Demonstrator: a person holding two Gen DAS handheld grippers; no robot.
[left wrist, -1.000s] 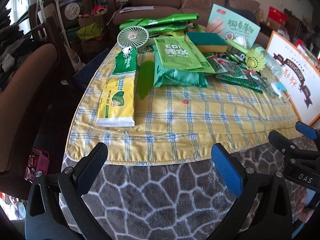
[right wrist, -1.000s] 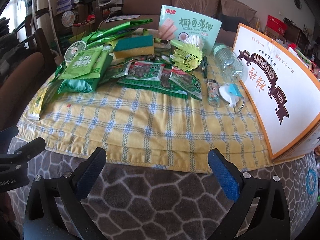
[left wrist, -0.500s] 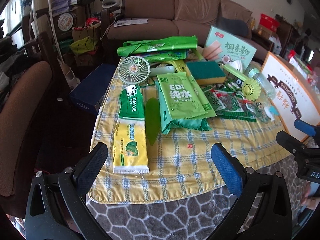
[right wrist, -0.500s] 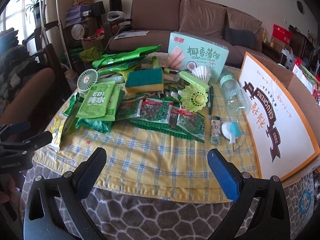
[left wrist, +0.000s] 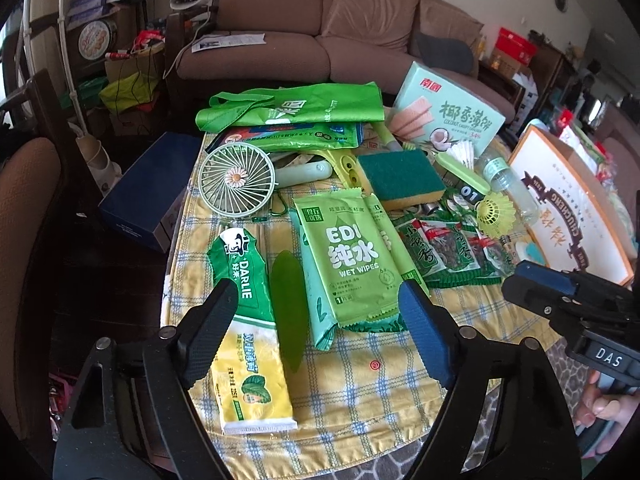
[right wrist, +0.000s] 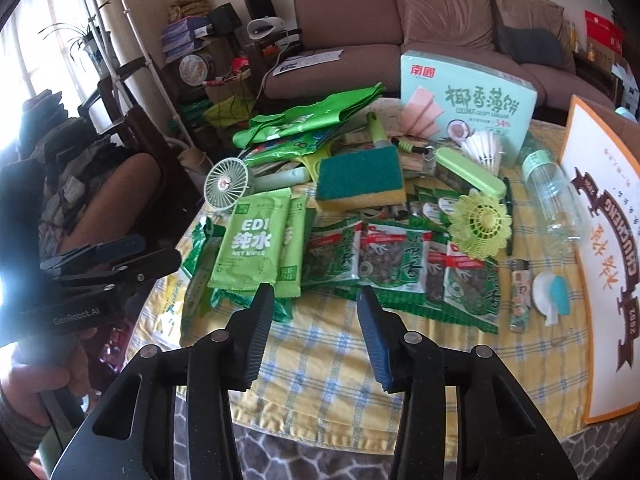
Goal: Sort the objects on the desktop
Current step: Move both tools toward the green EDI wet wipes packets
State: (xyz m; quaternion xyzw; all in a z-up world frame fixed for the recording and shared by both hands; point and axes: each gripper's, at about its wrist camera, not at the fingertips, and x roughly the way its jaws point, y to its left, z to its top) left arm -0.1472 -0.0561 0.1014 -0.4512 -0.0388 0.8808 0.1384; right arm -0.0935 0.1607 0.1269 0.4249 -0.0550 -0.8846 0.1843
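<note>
While both grippers hover empty, the left gripper (left wrist: 316, 328) stands wide open with the wet wipes pack (left wrist: 350, 256) lying lengthwise up-frame between its fingers; the right gripper (right wrist: 316, 314), jaws partly closed, sits lower centre, the pack at its upper left.
</note>
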